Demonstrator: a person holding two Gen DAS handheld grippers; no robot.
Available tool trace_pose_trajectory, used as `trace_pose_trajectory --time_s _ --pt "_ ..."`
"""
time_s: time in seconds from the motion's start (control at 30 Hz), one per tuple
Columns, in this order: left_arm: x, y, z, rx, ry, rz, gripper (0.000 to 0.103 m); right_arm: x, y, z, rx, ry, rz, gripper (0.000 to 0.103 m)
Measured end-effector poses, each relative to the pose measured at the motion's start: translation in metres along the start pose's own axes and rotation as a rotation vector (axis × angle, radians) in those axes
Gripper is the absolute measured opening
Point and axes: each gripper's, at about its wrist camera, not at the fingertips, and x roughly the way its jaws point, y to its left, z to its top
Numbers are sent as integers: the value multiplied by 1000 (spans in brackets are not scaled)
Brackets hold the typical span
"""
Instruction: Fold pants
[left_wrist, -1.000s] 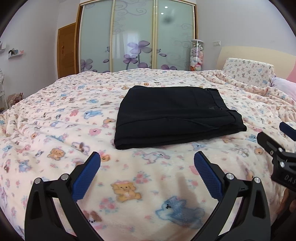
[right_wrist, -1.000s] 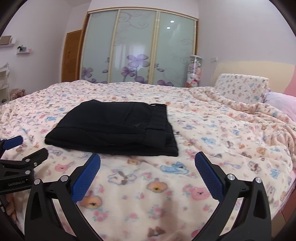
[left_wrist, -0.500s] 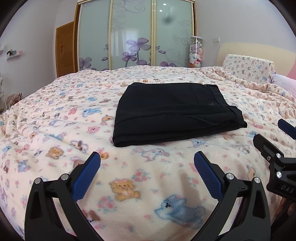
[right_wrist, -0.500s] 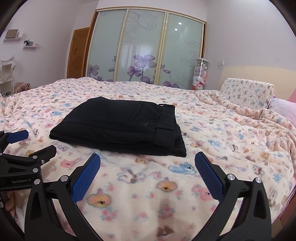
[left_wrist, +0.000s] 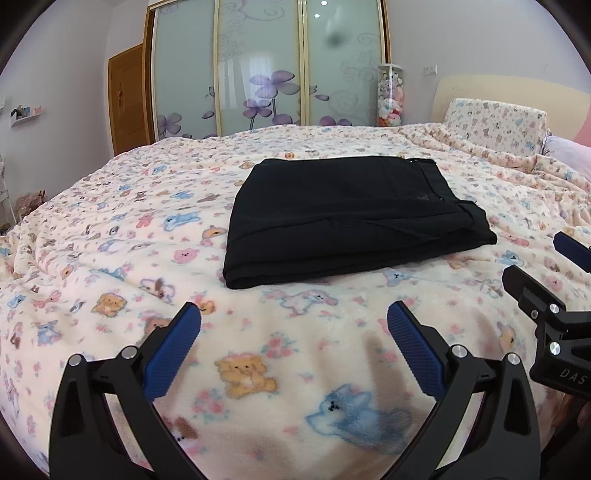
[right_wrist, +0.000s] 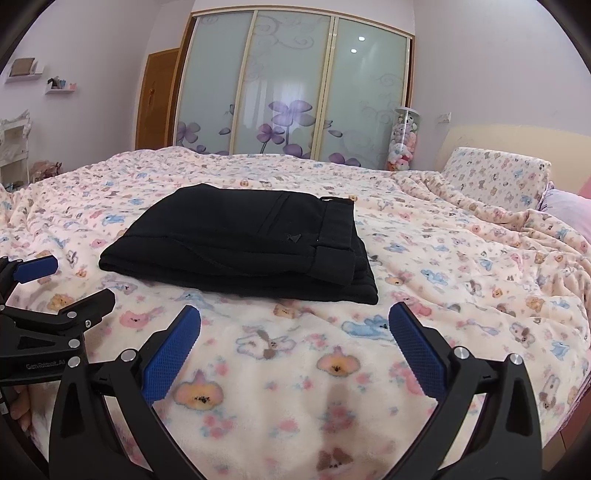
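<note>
A home bedroom: bed (right_wrist: 461, 258), sliding wardrobe (right_wrist: 295, 85), probably plush toys.

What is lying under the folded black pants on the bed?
The black pants rest on the cartoon-animal blanket, which shows all around them. The covered patch beneath cannot be seen.

The folded black fabric pants (left_wrist: 347, 218) conceal their lower layers and the patterned fleece bedspread (left_wrist: 110, 236) beneath. In the left wrist view, the right black hand-held gripper (left_wrist: 554, 280) is cut off by the frame's right edge; in the right wrist view, the left black hand-held gripper (right_wrist: 62, 280) is cut by the left edge. Items on the white wall shelves (right_wrist: 55, 83) are too small to identify. The clear cylinder of plush toys (right_wrist: 402, 142) shows indistinct contents.
</note>
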Motion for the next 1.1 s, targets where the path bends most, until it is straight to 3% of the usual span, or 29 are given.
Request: trace_pose_trajectory --time_s 1.1 --pt "-1 -6 0 36 -3 -1 101 8 -5 -1 42 35 6 102"
